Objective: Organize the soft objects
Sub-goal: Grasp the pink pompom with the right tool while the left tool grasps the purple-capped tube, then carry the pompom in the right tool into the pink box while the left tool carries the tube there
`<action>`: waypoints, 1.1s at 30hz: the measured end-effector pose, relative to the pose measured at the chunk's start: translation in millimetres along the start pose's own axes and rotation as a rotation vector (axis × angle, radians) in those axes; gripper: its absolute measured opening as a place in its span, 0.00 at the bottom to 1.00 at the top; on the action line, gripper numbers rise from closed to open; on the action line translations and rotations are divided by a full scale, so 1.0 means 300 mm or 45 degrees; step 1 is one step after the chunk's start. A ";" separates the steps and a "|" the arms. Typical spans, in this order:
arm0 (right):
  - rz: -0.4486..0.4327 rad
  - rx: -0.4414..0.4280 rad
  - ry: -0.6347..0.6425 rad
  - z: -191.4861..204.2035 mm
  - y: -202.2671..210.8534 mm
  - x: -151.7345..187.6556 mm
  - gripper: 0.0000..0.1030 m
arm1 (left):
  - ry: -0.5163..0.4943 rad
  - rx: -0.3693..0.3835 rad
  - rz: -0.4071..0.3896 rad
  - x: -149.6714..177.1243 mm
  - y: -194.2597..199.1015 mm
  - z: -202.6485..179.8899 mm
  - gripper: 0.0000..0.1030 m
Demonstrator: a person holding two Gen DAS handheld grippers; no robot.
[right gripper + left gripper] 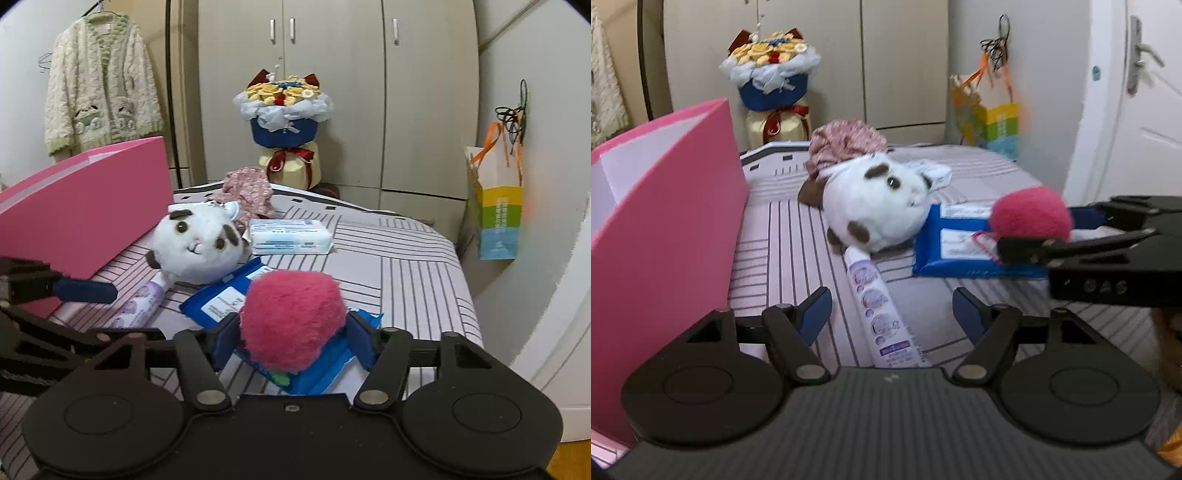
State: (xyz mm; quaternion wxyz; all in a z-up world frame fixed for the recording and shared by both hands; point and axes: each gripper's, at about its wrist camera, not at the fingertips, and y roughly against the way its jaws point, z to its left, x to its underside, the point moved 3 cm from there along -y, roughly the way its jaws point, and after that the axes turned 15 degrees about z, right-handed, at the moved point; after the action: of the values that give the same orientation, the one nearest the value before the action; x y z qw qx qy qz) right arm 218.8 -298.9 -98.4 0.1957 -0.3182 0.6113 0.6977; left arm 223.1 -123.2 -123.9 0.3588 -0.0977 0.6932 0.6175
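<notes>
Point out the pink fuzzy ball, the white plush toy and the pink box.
pink fuzzy ball (291,319), right wrist view, middle of its fuzzy top.
white plush toy (877,206), left wrist view, white body.
pink box (92,218), right wrist view, long side wall.

1. The pink box (665,236) runs off the left edge in the left wrist view.
2. The pink plush ball (291,321) hides part of the blue packet (218,299).
3. The white plush toy (879,206) covers the cap end of the tube (879,306).
4. Print on the tube is too small to read.
</notes>
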 end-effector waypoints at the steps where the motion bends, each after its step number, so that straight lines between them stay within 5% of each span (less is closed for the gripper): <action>1: -0.001 0.001 -0.009 -0.002 0.001 0.000 0.61 | 0.009 -0.017 0.010 0.001 -0.013 0.000 0.68; 9: -0.031 0.055 -0.058 -0.011 0.020 0.011 0.35 | 0.093 -0.082 0.031 -0.010 -0.025 -0.005 0.66; 13: -0.047 0.035 -0.074 0.000 0.042 0.031 0.34 | 0.115 -0.104 0.014 -0.010 -0.021 -0.013 0.34; 16: -0.067 0.041 -0.053 0.024 0.059 0.045 0.34 | 0.117 -0.105 0.017 -0.004 -0.011 -0.017 0.24; 33: -0.043 -0.069 -0.017 0.078 0.175 0.123 0.34 | 0.213 -0.003 -0.054 0.067 0.206 0.069 0.22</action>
State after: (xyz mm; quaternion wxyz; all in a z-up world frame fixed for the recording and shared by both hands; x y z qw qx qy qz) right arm 152.5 -289.5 -84.2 0.2028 -0.3290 0.5855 0.7126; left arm 180.6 -84.4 -87.2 0.3125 -0.1640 0.7178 0.6002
